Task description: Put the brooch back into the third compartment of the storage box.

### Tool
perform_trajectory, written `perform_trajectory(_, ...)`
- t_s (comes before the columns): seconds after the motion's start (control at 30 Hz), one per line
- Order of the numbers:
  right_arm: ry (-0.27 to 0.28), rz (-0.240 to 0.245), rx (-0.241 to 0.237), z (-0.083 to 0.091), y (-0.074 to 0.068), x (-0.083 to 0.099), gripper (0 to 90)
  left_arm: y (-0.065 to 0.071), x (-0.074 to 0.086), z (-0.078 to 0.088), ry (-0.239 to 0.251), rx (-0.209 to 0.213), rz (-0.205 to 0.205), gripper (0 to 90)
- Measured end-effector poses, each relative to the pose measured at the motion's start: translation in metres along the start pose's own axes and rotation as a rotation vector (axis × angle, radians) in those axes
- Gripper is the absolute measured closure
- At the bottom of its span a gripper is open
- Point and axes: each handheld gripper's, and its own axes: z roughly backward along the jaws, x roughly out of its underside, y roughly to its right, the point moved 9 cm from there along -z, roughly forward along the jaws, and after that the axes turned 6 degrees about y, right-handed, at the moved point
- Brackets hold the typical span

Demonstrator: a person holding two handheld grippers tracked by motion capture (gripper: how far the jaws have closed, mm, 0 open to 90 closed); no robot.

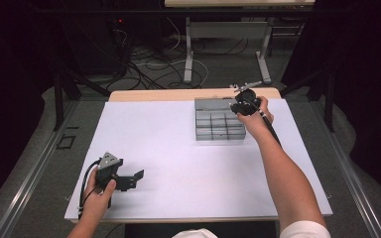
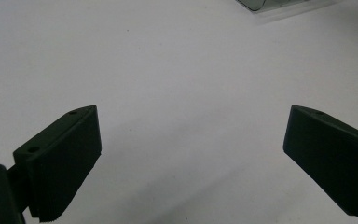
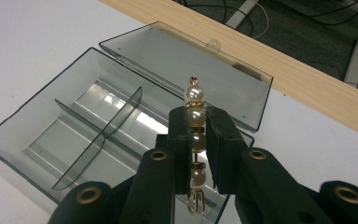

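A clear grey plastic box point(image 1: 218, 124) with dividers lies open at the back right of the white table, its lid point(image 3: 186, 56) folded flat behind it. My right gripper point(image 3: 198, 119) hovers over the box's right part, shut on a pearl hair clip point(image 3: 196, 116) of white beads on gold wire, held upright between the jaws. In the high view the right gripper point(image 1: 243, 106) sits at the box's far right corner. My left gripper point(image 1: 136, 177) rests low near the front left of the table, jaws wide apart with nothing between them; the same gripper point(image 2: 191, 154) faces bare white surface.
The white sheet point(image 1: 168, 148) covers most of the table, with a wooden strip point(image 1: 178, 94) along the far edge. Beyond it are cables point(image 1: 149, 64) and a table's legs point(image 1: 188, 49) on the floor. A corner of the box point(image 2: 261, 4) shows far ahead of the left gripper.
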Motion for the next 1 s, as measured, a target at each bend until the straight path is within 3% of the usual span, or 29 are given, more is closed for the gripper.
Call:
perform_trajectory(0.4,-0.009,0.011,0.003,-0.013,0.004,0.005,80.9,-0.001,0.000,0.000,-0.004,0.000,-0.009,4.0)
perform_trajectory(0.9,-0.044,0.065,-0.001,-0.027,0.005,0.014,80.9,-0.001,0.000,-0.001,0.000,0.001,-0.005,4.0)
perform_trajectory(1.0,-0.059,0.102,0.002,-0.029,0.006,0.017,80.9,-0.001,0.001,0.000,-0.011,0.003,-0.001,4.0)
